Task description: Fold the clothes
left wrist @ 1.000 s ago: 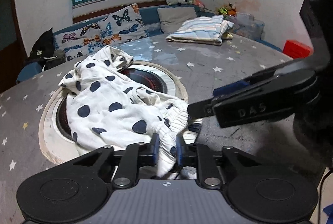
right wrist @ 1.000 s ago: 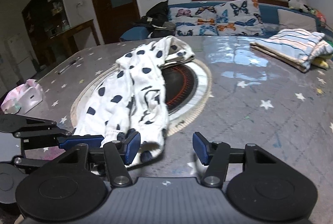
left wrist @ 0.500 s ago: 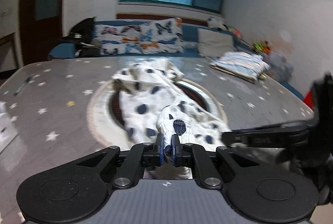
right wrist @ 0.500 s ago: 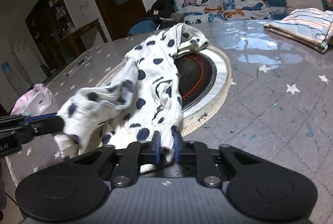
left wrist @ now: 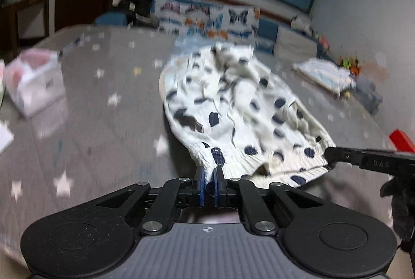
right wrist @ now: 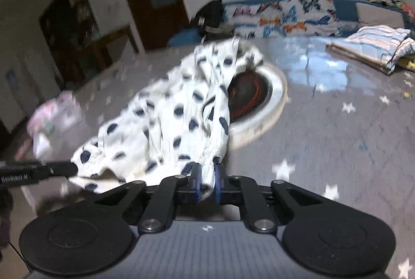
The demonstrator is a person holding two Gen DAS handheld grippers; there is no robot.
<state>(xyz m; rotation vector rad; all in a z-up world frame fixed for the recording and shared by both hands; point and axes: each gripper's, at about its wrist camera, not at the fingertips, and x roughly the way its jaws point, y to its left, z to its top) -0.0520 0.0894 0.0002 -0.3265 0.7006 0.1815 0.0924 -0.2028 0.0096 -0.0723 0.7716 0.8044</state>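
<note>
1. The left gripper (left wrist: 209, 176) pinches one near edge of the spotted cloth (left wrist: 233, 107).
2. The right gripper (right wrist: 206, 176) pinches the other near edge, easing open slightly.
3. The cloth stretches away across the starry table (right wrist: 350, 139).
4. Folded striped clothes (right wrist: 368, 45) lie far right.

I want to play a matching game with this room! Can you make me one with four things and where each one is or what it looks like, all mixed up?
Things:
1. spotted garment
2. striped folded clothes
3. butterfly cushion
4. pink and white bag

Places or looks:
a. on the sofa under the window
b. held at its near edge by the left gripper and the right gripper
c. lying by the table's left edge
d. a neat pile at the table's far right

Pairs: 1-b, 2-d, 3-a, 4-c
</note>
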